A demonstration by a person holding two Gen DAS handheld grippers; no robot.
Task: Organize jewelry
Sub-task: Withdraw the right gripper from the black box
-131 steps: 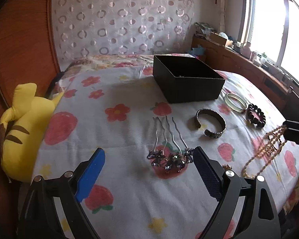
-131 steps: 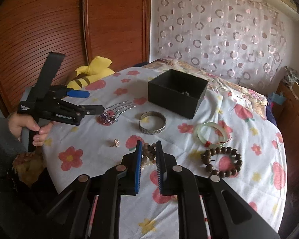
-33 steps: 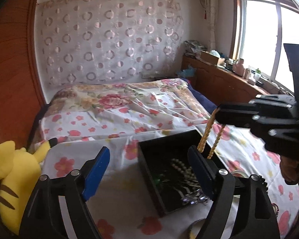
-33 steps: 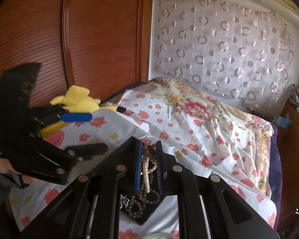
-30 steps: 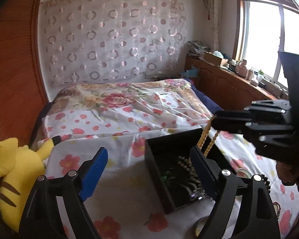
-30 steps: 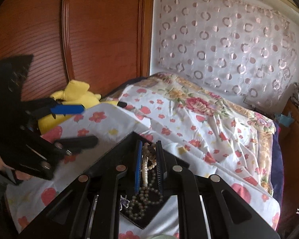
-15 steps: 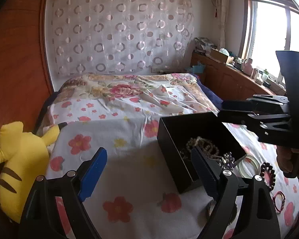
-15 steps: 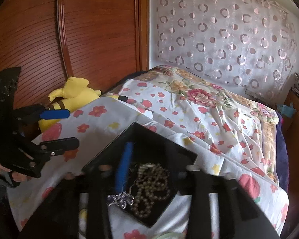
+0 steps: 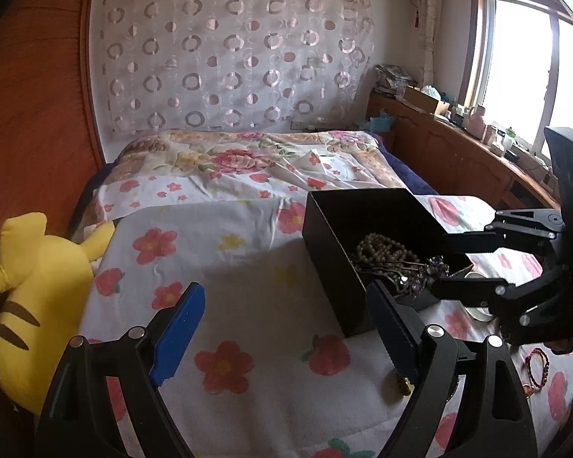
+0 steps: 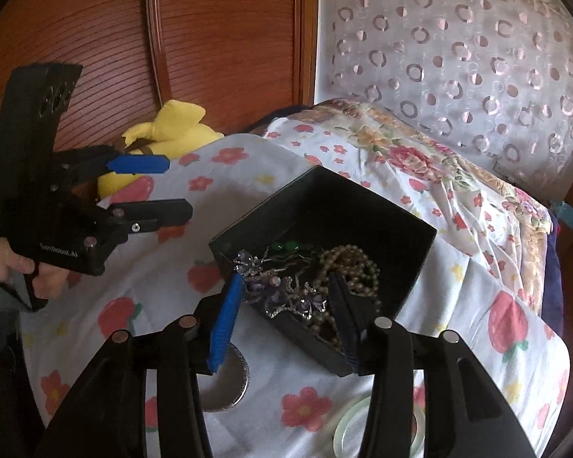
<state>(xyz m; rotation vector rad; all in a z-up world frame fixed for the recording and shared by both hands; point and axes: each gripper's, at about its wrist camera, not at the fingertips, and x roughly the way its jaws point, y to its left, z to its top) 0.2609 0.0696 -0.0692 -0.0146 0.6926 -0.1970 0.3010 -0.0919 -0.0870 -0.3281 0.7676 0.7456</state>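
A black open box (image 10: 382, 206) stands on the flowered cloth; it also shows in the left wrist view (image 9: 332, 244). Inside lie a beige bead necklace (image 10: 349, 263), purple flower hairpins (image 10: 286, 297) and something green (image 10: 286, 246). My right gripper (image 10: 282, 318) is open and empty, just over the box's near corner. My left gripper (image 9: 286, 330) is open and empty, to the left of the box. A silver bangle (image 10: 240, 381) and a pale jade bangle (image 10: 343, 431) lie on the cloth near the right gripper. A red bead bracelet (image 9: 536, 366) lies at the right.
A yellow plush toy (image 9: 26, 297) lies at the table's left edge by the wooden wardrobe (image 10: 172, 38). A bed with flowered sheets (image 9: 248, 168) is behind the table. A wooden counter (image 9: 458, 152) runs under the window.
My right gripper has opened and dropped the bead necklace into the box, then drawn back and down. My left gripper has stayed open and shifted left and back.
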